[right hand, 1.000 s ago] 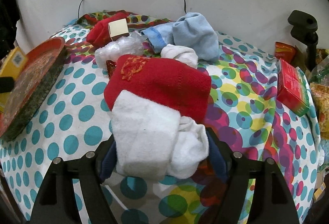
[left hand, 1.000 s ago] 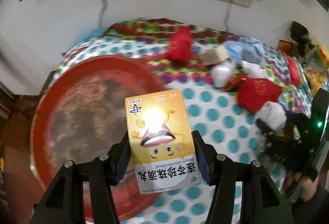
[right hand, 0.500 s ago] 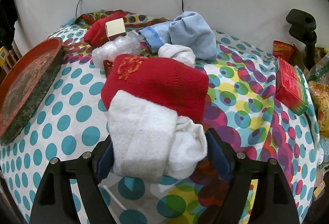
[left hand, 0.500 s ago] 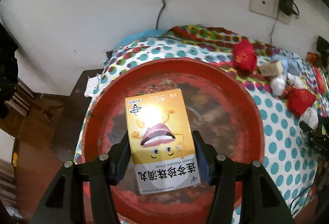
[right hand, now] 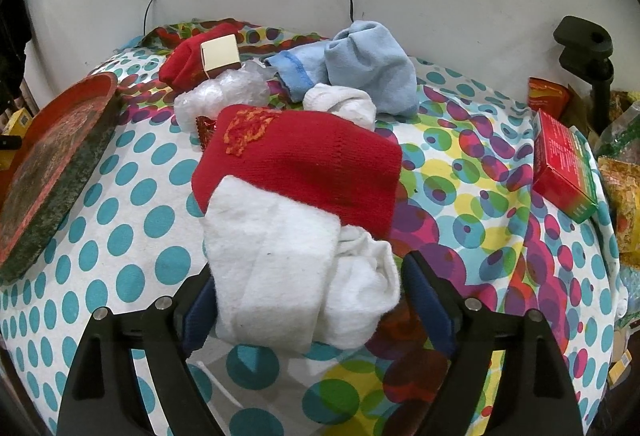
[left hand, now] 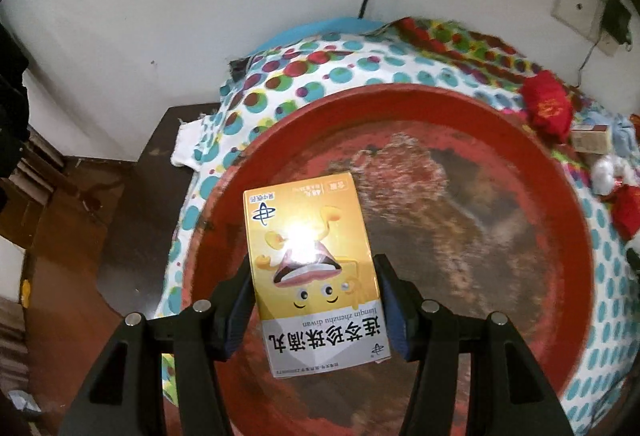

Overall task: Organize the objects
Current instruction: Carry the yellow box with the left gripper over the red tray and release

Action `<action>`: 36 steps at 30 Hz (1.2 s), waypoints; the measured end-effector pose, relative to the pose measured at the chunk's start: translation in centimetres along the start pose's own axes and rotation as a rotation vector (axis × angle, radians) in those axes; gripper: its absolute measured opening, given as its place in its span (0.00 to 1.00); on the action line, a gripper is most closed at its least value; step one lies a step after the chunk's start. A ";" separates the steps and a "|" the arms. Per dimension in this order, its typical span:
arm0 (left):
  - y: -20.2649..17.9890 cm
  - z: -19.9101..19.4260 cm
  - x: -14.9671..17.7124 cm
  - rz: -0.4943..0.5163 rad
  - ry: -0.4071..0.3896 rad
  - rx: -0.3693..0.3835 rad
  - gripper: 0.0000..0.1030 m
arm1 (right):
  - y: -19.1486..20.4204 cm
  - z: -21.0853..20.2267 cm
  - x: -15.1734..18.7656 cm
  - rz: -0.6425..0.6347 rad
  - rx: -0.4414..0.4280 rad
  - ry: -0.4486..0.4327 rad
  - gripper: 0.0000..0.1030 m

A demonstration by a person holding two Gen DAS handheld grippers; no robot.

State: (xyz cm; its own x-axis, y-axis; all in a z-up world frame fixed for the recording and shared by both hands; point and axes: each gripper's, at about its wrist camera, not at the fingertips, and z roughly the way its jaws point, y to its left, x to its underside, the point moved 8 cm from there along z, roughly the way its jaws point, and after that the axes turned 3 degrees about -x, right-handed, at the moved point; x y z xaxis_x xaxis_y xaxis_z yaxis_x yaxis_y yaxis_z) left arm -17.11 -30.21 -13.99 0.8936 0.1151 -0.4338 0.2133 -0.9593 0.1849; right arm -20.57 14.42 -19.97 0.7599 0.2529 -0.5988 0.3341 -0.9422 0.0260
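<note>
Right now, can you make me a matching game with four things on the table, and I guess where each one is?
Things:
1. yellow cardboard medicine box
2. white folded sock
3. small beige cardboard box
4. light blue cloth

Places:
A. leaning on a red sock at the back
B. clamped in the left hand-held gripper over the round red tray
C. by the wall under the sockets
D. between the open fingers of the right hand-held gripper

Pairs: 1-B, 2-D, 3-A, 4-C
</note>
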 end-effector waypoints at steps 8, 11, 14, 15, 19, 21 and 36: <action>2.0 2.7 -1.0 -0.003 0.029 -0.026 0.56 | -0.4 0.1 0.0 0.009 0.005 0.002 0.83; 2.5 3.6 -1.0 0.000 0.040 -0.035 0.56 | -0.4 0.1 0.0 0.008 0.007 0.002 0.83; 2.7 4.2 -0.9 0.000 0.045 -0.029 0.56 | -0.4 0.1 0.0 0.009 0.007 0.003 0.84; 2.7 4.2 -0.9 0.001 0.043 -0.028 0.56 | -0.4 0.1 0.0 0.010 0.008 0.003 0.84; 2.6 4.5 -0.8 0.006 0.043 -0.030 0.56 | -0.5 0.2 0.1 0.016 0.011 0.005 0.85; 2.6 4.5 -0.8 0.000 0.043 -0.026 0.56 | -0.6 0.2 0.1 0.019 0.012 0.007 0.86; 0.4 0.0 -0.4 -0.040 -0.027 0.028 0.56 | 0.1 -0.2 0.0 -0.005 -0.018 -0.010 0.68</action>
State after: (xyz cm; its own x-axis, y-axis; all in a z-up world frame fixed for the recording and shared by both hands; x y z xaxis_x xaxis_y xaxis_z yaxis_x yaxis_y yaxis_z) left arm -17.35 -30.62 -13.71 0.8735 0.1469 -0.4642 0.2373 -0.9609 0.1425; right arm -20.40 14.33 -19.87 0.7524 0.2552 -0.6073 0.3477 -0.9369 0.0370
